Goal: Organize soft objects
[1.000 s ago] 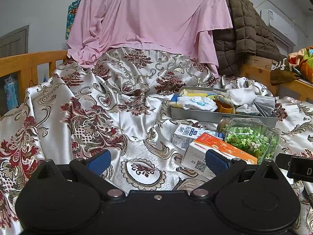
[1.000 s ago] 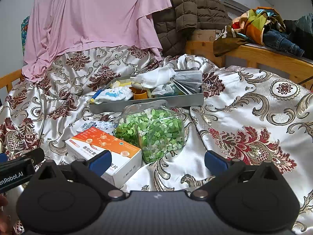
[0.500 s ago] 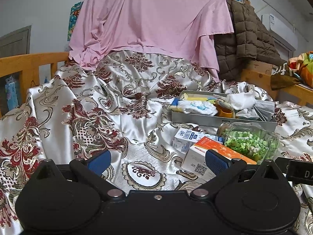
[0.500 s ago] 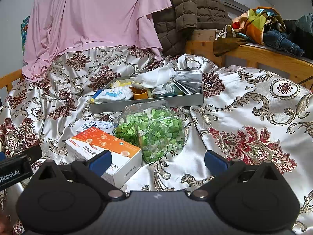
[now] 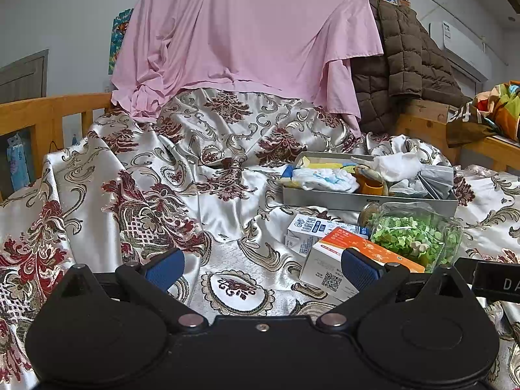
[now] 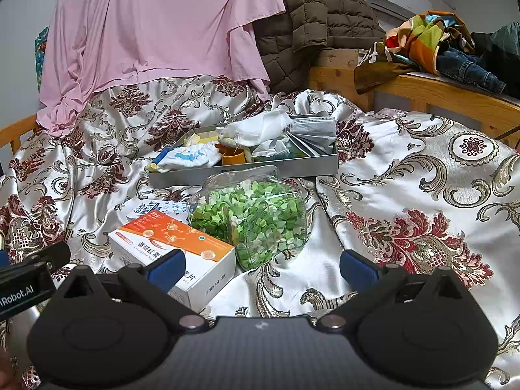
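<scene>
A: Spread wall to wall: shiny satin bedspread with maroon and gold scrollwork (image 5: pixel 208 201), rumpled. Draped at twelve o'clock: large pink cotton sheet (image 5: pixel 247 39), with brown quilted puffer jacket (image 5: pixel 403 65) hanging at one o'clock.

B: Agreed. Next in size, long grey metal tray (image 6: pixel 247 172) at twelve o'clock in the right wrist view, crammed with soft things: white baby garment with blue print (image 6: pixel 191 157) at its left end, crumpled white cloth (image 6: pixel 256 128) on top in the middle, folded grey face masks (image 6: pixel 315 133) at its right end.

A: Just in front of the tray: clear plastic jar of green folded paper stars (image 6: pixel 256 217), lying on its side. Touching it at nine o'clock: white carton with orange top (image 6: pixel 175 247). Behind that carton: small white box with blue print (image 5: pixel 308 230).

B: Grippers?

A: Left gripper (image 5: pixel 261 268) spread wide, nothing between the blue pads, low over bare bedspread at six o'clock; carton at two o'clock from it.

B: Right gripper (image 6: pixel 261 265) likewise gaping wide and empty, carton corner just behind its left pad (image 6: pixel 165 265), jar at twelve o'clock.
</scene>
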Demonstrator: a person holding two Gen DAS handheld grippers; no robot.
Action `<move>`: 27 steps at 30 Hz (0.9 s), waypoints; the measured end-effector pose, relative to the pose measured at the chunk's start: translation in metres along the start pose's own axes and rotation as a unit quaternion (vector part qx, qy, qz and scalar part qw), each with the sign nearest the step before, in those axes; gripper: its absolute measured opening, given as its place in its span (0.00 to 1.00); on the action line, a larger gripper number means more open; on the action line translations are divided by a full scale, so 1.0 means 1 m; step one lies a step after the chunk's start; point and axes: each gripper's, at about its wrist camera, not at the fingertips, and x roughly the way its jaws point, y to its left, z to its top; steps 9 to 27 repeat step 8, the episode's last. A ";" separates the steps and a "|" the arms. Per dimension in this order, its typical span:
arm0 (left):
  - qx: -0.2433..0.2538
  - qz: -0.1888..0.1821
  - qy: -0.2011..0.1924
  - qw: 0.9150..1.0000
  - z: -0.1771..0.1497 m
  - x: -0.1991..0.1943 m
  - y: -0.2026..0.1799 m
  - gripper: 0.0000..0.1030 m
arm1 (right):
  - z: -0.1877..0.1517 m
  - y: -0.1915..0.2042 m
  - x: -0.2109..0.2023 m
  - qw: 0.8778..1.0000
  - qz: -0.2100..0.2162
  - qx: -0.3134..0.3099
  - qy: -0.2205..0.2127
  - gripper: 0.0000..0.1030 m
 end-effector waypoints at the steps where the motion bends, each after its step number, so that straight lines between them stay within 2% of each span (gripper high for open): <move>1: 0.000 0.000 0.000 1.000 0.000 0.000 0.000 0.99 | 0.000 0.000 0.000 1.000 0.000 0.000 0.000 1.00; 27: -0.002 -0.002 0.001 1.000 0.000 -0.001 0.001 0.99 | -0.003 0.000 0.002 1.000 0.002 0.000 0.004 1.00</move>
